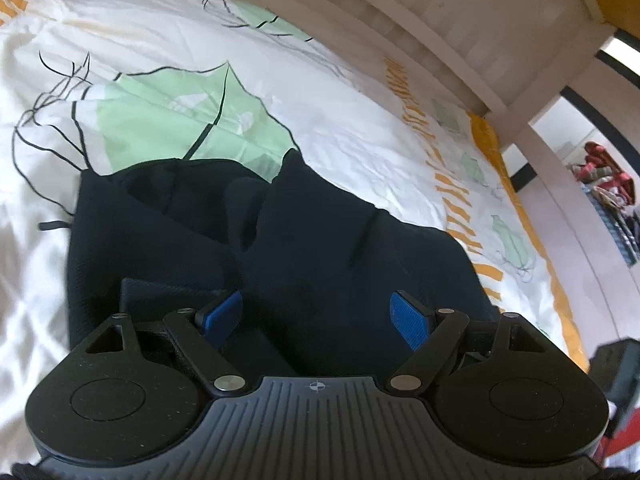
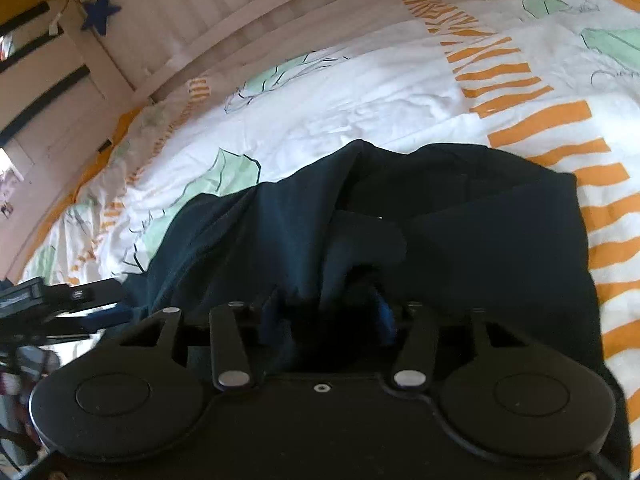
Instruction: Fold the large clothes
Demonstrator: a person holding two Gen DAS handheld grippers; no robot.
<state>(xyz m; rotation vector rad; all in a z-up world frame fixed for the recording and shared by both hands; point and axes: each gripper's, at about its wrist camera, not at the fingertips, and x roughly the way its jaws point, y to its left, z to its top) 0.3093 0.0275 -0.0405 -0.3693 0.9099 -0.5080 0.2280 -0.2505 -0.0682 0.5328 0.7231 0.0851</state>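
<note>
A large dark navy garment (image 1: 304, 232) lies bunched on a white bedspread (image 1: 168, 20) with green leaf prints and orange stripes. My left gripper (image 1: 316, 316) is open just above the garment's near part, blue pads (image 1: 408, 320) wide apart with cloth beneath them. In the right wrist view the same garment (image 2: 460, 216) is rumpled in folds. My right gripper (image 2: 332, 312) has its fingers closed in on a bunched fold of the dark cloth, which fills the gap and hides most of the pads. The left gripper (image 2: 60, 300) shows at the left edge.
A white slatted bed frame (image 1: 440, 28) runs along the far side of the bed, also in the right wrist view (image 2: 224, 12), with a blue star (image 2: 100, 10) hanging on it. A pile of colourful clothes (image 1: 608, 184) lies beyond the bed's right edge.
</note>
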